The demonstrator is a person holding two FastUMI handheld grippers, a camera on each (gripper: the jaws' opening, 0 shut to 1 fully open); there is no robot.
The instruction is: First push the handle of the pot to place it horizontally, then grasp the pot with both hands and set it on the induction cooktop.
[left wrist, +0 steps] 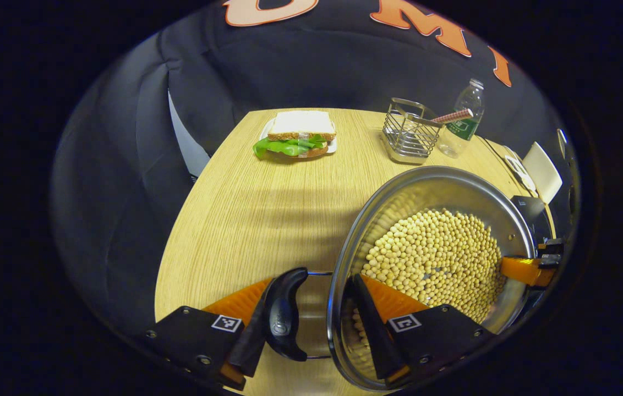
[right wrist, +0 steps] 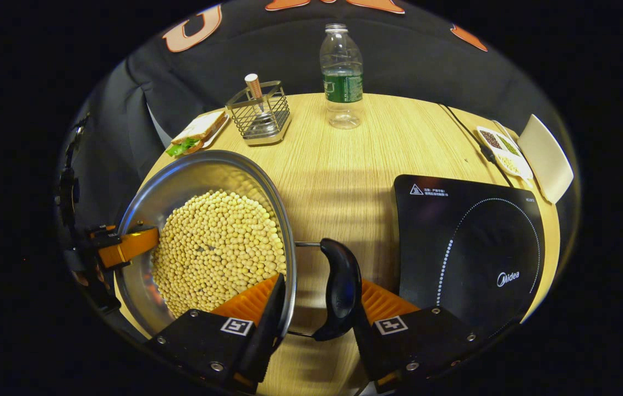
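Step in hand, as I read it: two-handed grasp of the pot [right wrist: 207, 231], just ahead of the lift to the cooktop [right wrist: 468, 253]. Both side handles look swung out flat already, so the push part seems done.

Where it is: pot sits on the wood surface [right wrist: 355, 165], cooktop close on its right w/ a strip of bare wood between. Full of yellow beans [right wrist: 215, 247], heaped near the rim.

Doing it well:
- Clamp both sides before any lift; one-sided = tip and spill.
- Raise level and slow, both hands together. Beans are loose, will roll out on any tilt.
- Clear the cooktop's edge, then set down inside its dotted ring, not on the edge.
- Grip on handle and rim may slip on smooth metal, so check the hold first.

Jaws:
- Left gripper [left wrist: 317, 308]: jaws part open, straddling the black left handle [left wrist: 284, 313] and pot wall; outer finger lies against the handle, inner finger inside the rim over the beans. Can't tell if they're pressing yet.
- Right gripper [right wrist: 311, 313]: mirrored. Inner finger at the rim, outer finger against the right handle [right wrist: 339, 297]. Part open, firm pinch not confirmed.
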